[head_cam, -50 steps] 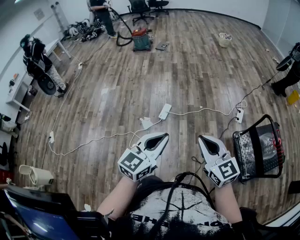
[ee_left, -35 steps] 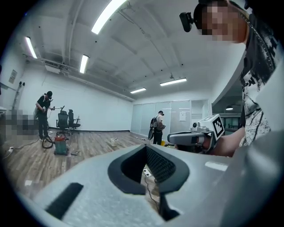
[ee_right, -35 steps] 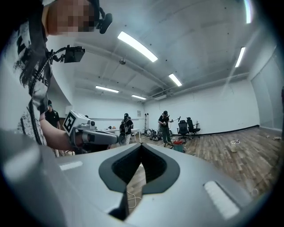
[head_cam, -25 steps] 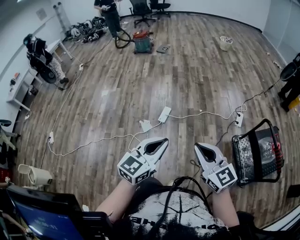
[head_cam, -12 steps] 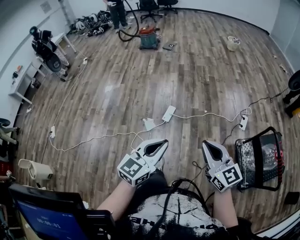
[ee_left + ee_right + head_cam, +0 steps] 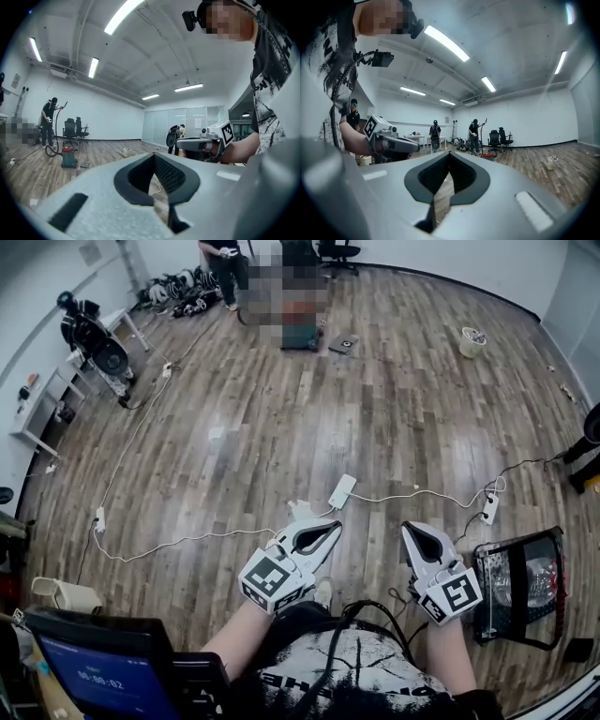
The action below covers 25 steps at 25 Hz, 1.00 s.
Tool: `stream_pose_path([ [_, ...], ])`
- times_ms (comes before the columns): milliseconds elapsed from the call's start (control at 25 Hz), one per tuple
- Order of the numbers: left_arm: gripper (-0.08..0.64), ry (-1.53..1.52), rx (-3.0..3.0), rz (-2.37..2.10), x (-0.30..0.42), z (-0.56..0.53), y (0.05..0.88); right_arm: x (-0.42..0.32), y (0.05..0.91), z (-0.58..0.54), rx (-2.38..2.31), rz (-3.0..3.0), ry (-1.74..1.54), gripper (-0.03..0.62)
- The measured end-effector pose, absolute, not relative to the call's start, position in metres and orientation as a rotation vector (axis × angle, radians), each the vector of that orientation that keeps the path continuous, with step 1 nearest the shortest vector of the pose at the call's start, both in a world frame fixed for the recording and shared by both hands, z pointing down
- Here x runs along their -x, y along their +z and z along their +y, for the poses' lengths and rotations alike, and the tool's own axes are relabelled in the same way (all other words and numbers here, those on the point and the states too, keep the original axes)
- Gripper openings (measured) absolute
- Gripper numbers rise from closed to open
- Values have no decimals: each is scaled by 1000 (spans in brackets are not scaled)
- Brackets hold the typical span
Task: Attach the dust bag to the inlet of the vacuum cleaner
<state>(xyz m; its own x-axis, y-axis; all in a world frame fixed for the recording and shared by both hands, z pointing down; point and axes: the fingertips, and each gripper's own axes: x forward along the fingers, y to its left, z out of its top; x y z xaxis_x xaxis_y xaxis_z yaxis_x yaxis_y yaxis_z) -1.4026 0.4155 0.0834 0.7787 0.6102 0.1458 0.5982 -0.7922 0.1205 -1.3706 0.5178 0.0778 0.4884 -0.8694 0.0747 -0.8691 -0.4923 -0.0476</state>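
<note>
We have walked forward: the white power adapter [image 6: 342, 491] on the floor lies nearer now. Our left gripper [image 6: 330, 527] and right gripper [image 6: 410, 531] are pressed together, empty. The vacuum cleaner [image 6: 68, 157] stands far across the room, and we see no dust bag.

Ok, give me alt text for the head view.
Seen from above, a person holds two shut, empty tools, the left tool and the right tool, out over a wood floor. A white power strip lies just ahead of them, and a black-framed container sits at the right.
</note>
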Motion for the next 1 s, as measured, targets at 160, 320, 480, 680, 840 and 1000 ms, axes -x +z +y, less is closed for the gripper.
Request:
stream_pose_path([
  [160,0,250,-2899,1041,1372,384,79,1339,73,481,2726,1569,-119,3],
  [320,0,249,-2913,1068,1347,354,83,1314,75,446,2736,1582,-111,3],
  [480,0,260,-2901,1071,1327,331,89,1292,75,417,2738,1598,-105,3],
  [680,0,252,-2892,1050,1299,308,96,1265,82,398,2752,1616,-125,3],
  [840,0,245,-2877,996,1278,293,101,1249,85,390,2763,1641,-161,3],
  [1000,0,258,-2866,966,1251,284,108,1219,90,384,2753,1653,-184,3],
])
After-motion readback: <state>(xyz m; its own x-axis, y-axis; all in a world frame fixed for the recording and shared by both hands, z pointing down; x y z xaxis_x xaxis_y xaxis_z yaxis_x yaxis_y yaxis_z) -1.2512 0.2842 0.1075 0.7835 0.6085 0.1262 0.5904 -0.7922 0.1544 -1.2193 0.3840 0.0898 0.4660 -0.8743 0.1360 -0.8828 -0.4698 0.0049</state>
